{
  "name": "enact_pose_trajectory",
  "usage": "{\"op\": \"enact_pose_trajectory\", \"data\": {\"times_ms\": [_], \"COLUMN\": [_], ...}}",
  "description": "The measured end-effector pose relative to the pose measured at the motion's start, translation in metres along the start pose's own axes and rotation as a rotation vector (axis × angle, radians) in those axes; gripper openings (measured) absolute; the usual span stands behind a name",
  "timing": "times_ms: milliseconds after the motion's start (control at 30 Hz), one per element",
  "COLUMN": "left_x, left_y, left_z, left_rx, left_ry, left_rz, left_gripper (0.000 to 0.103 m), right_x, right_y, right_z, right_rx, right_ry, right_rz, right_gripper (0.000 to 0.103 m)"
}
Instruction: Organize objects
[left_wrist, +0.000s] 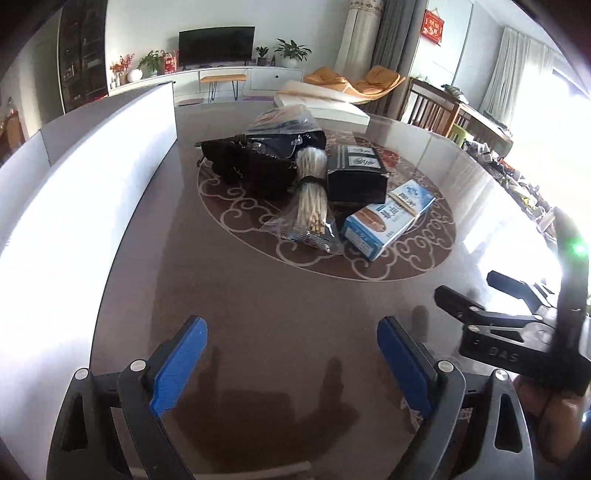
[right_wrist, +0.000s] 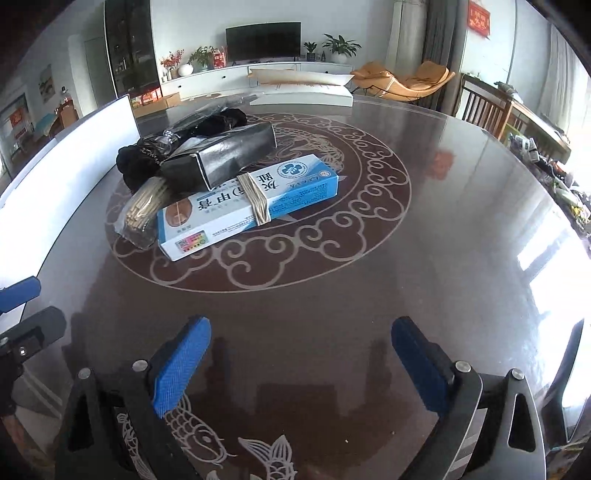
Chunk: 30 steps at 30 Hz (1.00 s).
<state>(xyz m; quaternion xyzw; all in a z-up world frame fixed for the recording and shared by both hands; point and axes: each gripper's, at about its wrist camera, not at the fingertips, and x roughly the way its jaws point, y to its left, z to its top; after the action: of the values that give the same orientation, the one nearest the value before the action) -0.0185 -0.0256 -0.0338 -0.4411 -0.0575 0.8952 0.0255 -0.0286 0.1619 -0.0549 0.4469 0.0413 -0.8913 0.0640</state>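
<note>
A pile lies mid-table: a blue and white box (left_wrist: 384, 225) (right_wrist: 247, 205) bound with rubber bands, a black box (left_wrist: 356, 173) (right_wrist: 229, 155), a bagged bundle of wooden sticks (left_wrist: 308, 195) (right_wrist: 144, 210), and a black pouch (left_wrist: 251, 162) (right_wrist: 144, 157) with a clear plastic bag (left_wrist: 284, 118) behind. My left gripper (left_wrist: 291, 365) is open and empty, hovering near the table's front. My right gripper (right_wrist: 301, 363) is open and empty too, and also shows in the left wrist view (left_wrist: 476, 295).
The round dark glossy table (right_wrist: 369, 277) has a scroll pattern. A white board (left_wrist: 74, 177) (right_wrist: 74, 147) stands along its left side. Wooden chairs (left_wrist: 432, 107) stand at the far right. Clutter lines the right window sill.
</note>
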Motion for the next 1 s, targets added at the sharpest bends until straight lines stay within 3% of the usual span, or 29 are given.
{"op": "enact_pose_trajectory", "data": {"times_ms": [400,433,1000], "left_x": [0.045,0.047,0.057], "left_y": [-0.007,-0.008,-0.013], "left_z": [0.013,0.015,0.025], "left_rx": [0.068,0.077,0.089], "left_ry": [0.018,0.028,0.035], "left_rz": [0.09,0.089,0.09], "left_gripper": [0.097,0.103,0.103], "right_x": [0.016,0.017,0.017], "right_y": [-0.016,-0.016,-0.015], "right_z": [0.003,0.003,0.004], "right_rx": [0.079,0.075,0.069], "right_ry": [0.016,0.018,0.02], "right_rz": [-0.025,-0.03,-0.036], "right_gripper": [0.103,0.103,0.103]}}
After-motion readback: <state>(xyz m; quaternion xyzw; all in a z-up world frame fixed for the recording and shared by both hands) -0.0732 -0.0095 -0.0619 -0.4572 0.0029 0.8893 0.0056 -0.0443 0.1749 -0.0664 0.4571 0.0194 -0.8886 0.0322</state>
